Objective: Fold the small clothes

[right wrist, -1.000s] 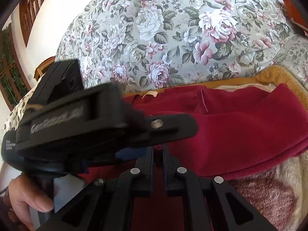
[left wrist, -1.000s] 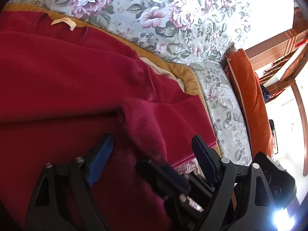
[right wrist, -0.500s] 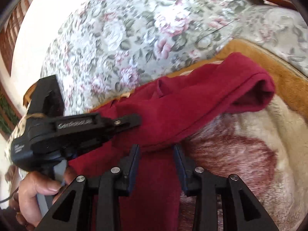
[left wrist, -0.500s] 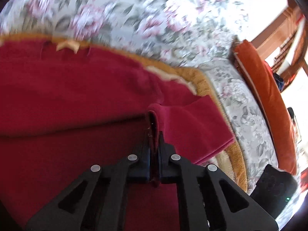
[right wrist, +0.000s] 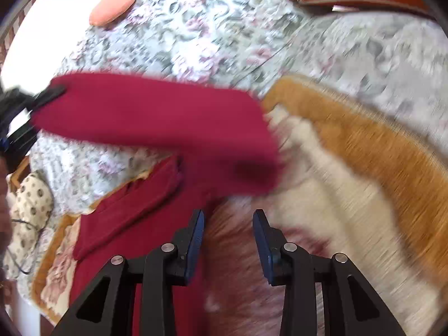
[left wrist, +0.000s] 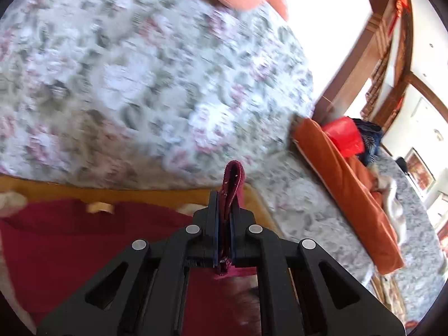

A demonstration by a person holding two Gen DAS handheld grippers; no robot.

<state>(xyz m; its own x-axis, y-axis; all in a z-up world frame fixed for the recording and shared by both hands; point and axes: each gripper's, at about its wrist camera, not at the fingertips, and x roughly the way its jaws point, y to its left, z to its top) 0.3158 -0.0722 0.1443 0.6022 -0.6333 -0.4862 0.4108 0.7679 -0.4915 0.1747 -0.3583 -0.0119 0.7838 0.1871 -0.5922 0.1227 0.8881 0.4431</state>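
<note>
A dark red top (right wrist: 126, 218) lies on a plush orange and cream blanket (right wrist: 350, 145) on the sofa seat. Its tan neck label (left wrist: 99, 207) shows in the left wrist view. My left gripper (left wrist: 224, 198) is shut on the end of the red sleeve (left wrist: 233, 173), which sticks up between the pads. In the right wrist view that sleeve (right wrist: 156, 117) stretches through the air, pulled up and to the left by the left gripper (right wrist: 47, 95). My right gripper (right wrist: 228, 218) stands open over the blanket beside the top's body, nothing between its fingers.
A floral sofa back (left wrist: 140, 84) rises behind the blanket. A pink cushion (right wrist: 114, 0) lies on top of it. An orange cushion (left wrist: 350, 182) and a red bag (left wrist: 344, 137) lie to the right. A spotted cushion (right wrist: 30, 196) sits at the left end.
My left gripper shut on the sleeve end and lifted it high off the top. My right gripper opened, let the cloth go and swung right, over the blanket.
</note>
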